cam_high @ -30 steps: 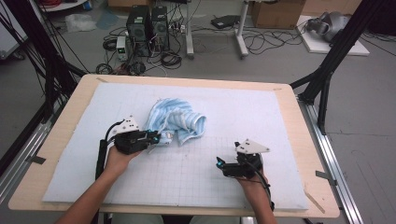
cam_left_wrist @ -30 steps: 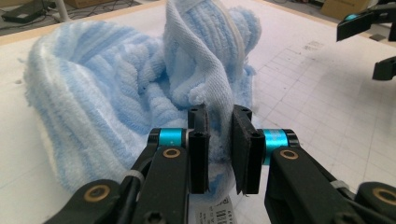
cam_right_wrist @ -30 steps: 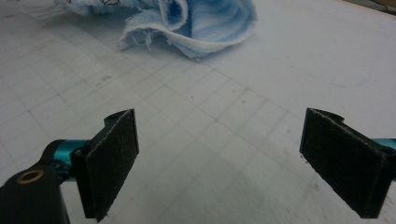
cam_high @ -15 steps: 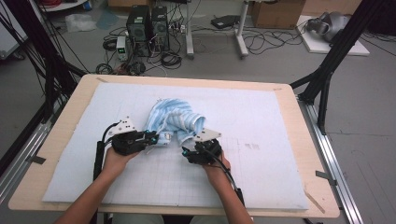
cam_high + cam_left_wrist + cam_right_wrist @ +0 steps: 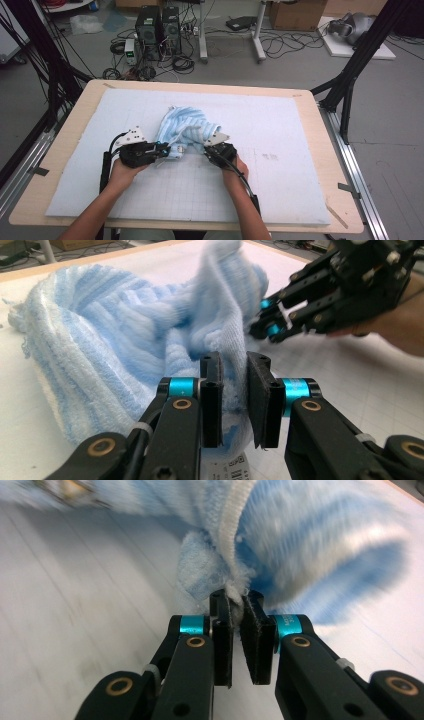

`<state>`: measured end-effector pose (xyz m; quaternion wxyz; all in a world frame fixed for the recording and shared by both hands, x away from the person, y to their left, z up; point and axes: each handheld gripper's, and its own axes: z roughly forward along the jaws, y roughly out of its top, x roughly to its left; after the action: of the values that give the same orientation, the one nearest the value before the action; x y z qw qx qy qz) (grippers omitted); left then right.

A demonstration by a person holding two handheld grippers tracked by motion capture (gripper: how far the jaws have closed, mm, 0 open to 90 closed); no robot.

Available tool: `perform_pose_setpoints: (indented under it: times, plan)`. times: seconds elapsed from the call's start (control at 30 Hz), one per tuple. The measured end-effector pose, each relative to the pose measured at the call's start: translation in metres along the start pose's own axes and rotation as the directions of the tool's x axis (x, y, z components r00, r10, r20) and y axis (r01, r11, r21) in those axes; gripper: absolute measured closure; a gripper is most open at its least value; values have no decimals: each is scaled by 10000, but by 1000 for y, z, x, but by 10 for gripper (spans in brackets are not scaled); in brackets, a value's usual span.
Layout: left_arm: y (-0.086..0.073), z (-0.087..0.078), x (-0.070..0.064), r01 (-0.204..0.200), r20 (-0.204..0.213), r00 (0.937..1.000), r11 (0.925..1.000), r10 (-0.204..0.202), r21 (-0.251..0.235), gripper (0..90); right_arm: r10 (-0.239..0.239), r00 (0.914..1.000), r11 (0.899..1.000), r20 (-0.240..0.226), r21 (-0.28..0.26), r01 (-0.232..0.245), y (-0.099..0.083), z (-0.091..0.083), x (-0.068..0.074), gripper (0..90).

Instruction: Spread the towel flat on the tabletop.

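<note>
In the high view, one crumpled blue striped towel (image 5: 184,131) lies on the white mat (image 5: 280,175) of the desk (image 5: 75,120), and two grippers meet at its near edge, probably to spread it.

In the left gripper view, the left gripper (image 5: 234,400) has its fingers clamped on a towel fold.

In the right gripper view, the right gripper (image 5: 237,630) pinches the white hem (image 5: 231,515).
</note>
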<state>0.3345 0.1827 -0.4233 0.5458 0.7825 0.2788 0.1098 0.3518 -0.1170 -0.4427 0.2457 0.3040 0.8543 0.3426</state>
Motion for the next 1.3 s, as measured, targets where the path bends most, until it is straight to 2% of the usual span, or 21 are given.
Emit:
perform_pose_setpoints:
  times: [0.2,0.27,0.3,0.33,0.4,0.5,0.53,0.57,0.63,0.7,0.73,0.77,0.87,0.9,0.93,1.0,1.03,1.07,1.13,1.17,1.3]
  plan:
    - [-4,5,-9,-90,502,9987,9992,70,400,768,597,9956,9980,727,174,-611,-36,-34,-30,841]
    - [-5,8,-13,-193,801,9967,9985,151,521,767,836,9911,9959,1035,247,-866,-47,-42,-38,870]
    - [-6,10,-16,-162,955,9954,9985,112,522,765,1270,9830,9912,1324,205,-1308,-57,-50,-46,870]
    - [-6,11,-18,-244,1076,9940,9981,182,564,765,1270,9830,9912,1324,205,-1308,-57,-50,-46,870]
    - [-6,14,-23,-256,1339,9908,9978,171,616,754,1794,9746,9835,1341,6,-1811,-64,-56,-52,818]
    - [-6,18,-27,-134,1722,9851,9981,29,600,667,2128,9710,9770,1087,-344,-2103,-66,-63,-52,691]
    - [-5,18,-28,-115,1662,9861,9985,23,544,553,2147,9722,9762,932,-511,-2107,-65,-65,-49,650]
    - [-4,18,-28,-23,1511,9885,9989,-48,465,553,2103,9742,9764,814,-671,-2052,-63,-67,-46,606]
    - [-2,14,-24,106,1122,9936,9994,-142,327,457,2026,9788,9749,310,-1011,-1986,-59,-69,-37,555]
    - [-1,9,-19,190,721,9972,9998,-194,56,446,1817,9828,9744,-326,-1287,-1844,-54,-69,-27,531]
    - [0,6,-15,243,576,9981,9997,-240,-47,431,1560,9828,9726,-993,-1582,-1704,-48,-67,-15,483]
    - [1,3,-12,348,357,9988,9992,-342,-179,431,1560,9828,9726,-993,-1582,-1704,-48,-67,-15,483]
    - [3,-7,-3,487,-244,9984,9970,-503,-595,421,1159,9705,9715,-2116,-1792,-1551,-38,-59,2,403]
    - [3,-11,0,557,-442,9973,9959,-590,-714,423,564,9624,9769,-2659,-1844,-1082,-32,-52,15,392]
    - [2,-13,3,605,-603,9960,9950,-654,-791,423,564,9624,9769,-2659,-1844,-1082,-32,-52,15,392]
    - [1,-17,8,743,-918,9924,9937,-819,-838,423,138,9630,9838,-2692,-1686,-612,-27,-45,25,417]
    - [0,-19,11,806,-980,9912,9933,-886,-827,424,-114,9729,9919,-2311,-1256,-182,-26,-38,29,578]
    - [-1,-20,12,839,-1098,9896,9930,-928,-831,424,-114,9729,9919,-2311,-1256,-182,-26,-38,29,578]
    - [-3,-21,15,896,-1245,9873,9928,-991,-799,425,-206,9784,9961,-2058,-886,24,-27,-34,27,792]
    - [-3,-22,15,933,-1286,9863,9923,-1033,-814,425,-303,9801,9962,-1964,-857,136,-28,-35,25,838]
    - [-5,-23,19,965,-1452,9836,9921,-1074,-798,426,-389,9833,9952,-1780,-952,221,-34,-46,17,859]
